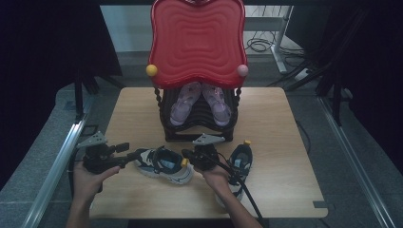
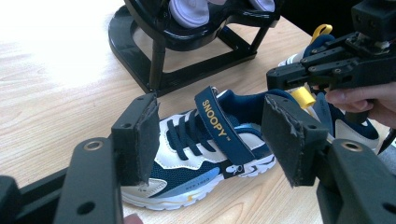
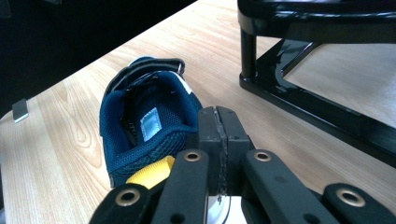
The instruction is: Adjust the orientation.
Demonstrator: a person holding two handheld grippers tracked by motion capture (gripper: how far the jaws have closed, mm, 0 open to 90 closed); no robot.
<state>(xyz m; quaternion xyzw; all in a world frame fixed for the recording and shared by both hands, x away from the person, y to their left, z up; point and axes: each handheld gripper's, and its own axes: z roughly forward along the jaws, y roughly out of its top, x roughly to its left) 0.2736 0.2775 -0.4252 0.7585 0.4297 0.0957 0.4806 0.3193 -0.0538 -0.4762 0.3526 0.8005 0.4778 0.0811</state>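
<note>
Left gripper (image 1: pixel 130 153), lower left of the high view: fingers spread wide, not holding. In its own view they stand on either side of the sneaker (image 2: pixel 196 154), pads clear of it.

The sneaker lies on its sole on the surface (image 1: pixel 285 142), in front of the rack (image 1: pixel 164 118), toe to the left of the frame and heel with its yellow loop (image 2: pixel 303 95) to the right.

Right gripper (image 1: pixel 187 153), centre of the frame: fingers pressed together with nothing visible between them, tip just above the heel beside the loop.

A second sneaker (image 1: pixel 240 161) sits further right, apart.

Judgement: the step is getting a grip on the sneaker.
- Advance the left fingers until the pads bracket the midfoot, then close across the laces and strap, not on the toe alone.
- The right fingers would have to open before taking the loop or heel collar.
- Keep clear of the rack base.
</note>
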